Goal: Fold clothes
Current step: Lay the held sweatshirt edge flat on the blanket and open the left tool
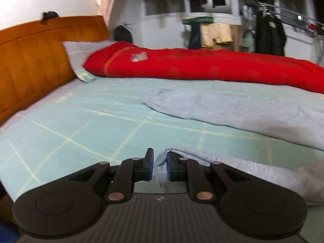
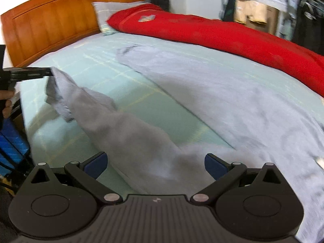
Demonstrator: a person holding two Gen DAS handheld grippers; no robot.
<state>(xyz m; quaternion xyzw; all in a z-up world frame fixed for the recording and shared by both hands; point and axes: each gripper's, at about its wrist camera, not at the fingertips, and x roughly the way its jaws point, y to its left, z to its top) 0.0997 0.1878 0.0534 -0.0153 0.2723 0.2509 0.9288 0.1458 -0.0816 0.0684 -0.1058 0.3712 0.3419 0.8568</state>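
A grey garment (image 1: 243, 109) lies spread over the right half of the bed, on a pale green checked sheet (image 1: 81, 121). My left gripper (image 1: 160, 158) is shut on the end of one long grey part, with the cloth edge pinched between its blue pads. In the right wrist view that left gripper (image 2: 48, 73) holds the grey end (image 2: 60, 93) up off the sheet at the left, and the cloth trails down to the main garment (image 2: 222, 93). My right gripper (image 2: 156, 165) stands wide open just above the grey cloth, with nothing pressed between its pads.
A red duvet (image 1: 202, 64) runs along the far side of the bed, with a pillow (image 1: 81, 50) against the wooden headboard (image 1: 40, 56). Hanging clothes (image 1: 269, 34) fill the back of the room. A person's hand (image 2: 7, 101) shows at the bed's left edge.
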